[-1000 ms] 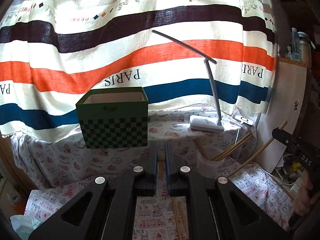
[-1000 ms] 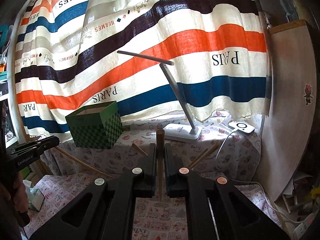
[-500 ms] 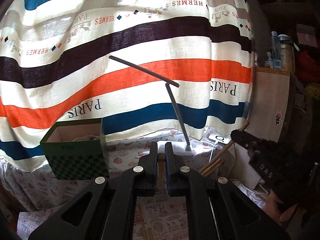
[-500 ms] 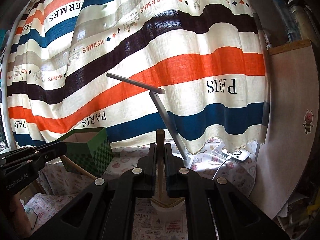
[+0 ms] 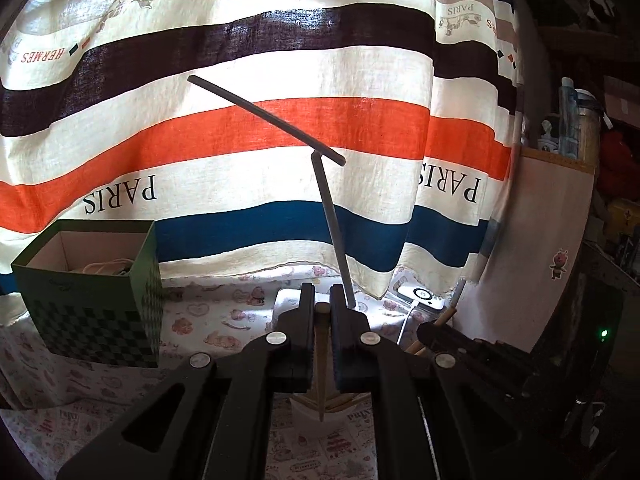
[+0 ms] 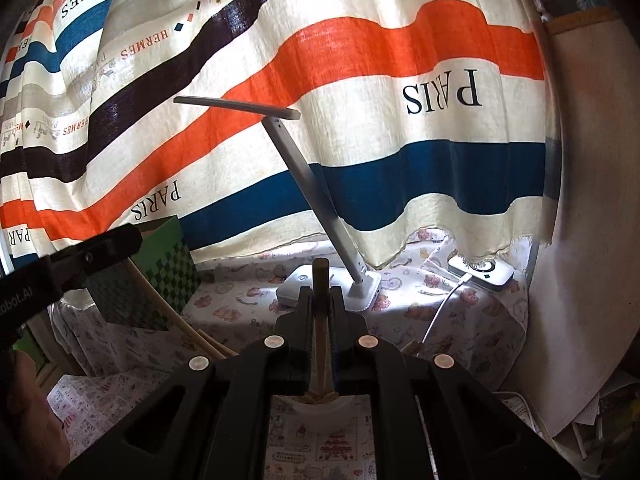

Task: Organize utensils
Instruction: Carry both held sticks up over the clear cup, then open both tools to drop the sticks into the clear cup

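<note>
Both tools, left tool (image 5: 321,312) and right tool (image 6: 321,300), have swung over the white cup (image 6: 316,410), each clamping a chopstick (image 5: 321,360), so dropping them in looks next.

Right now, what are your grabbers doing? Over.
Left gripper shut on a wooden chopstick. Right gripper shut on another wooden chopstick. Both above the white plastic cup holding chopsticks. Nothing blocking.

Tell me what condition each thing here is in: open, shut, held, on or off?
Left hand-held gripper: shut on a chopstick.
Right hand-held gripper: shut on a chopstick.
White cup: upright, holding chopsticks.
Green box: open-topped.
Desk lamp: upright, appears unlit.
</note>
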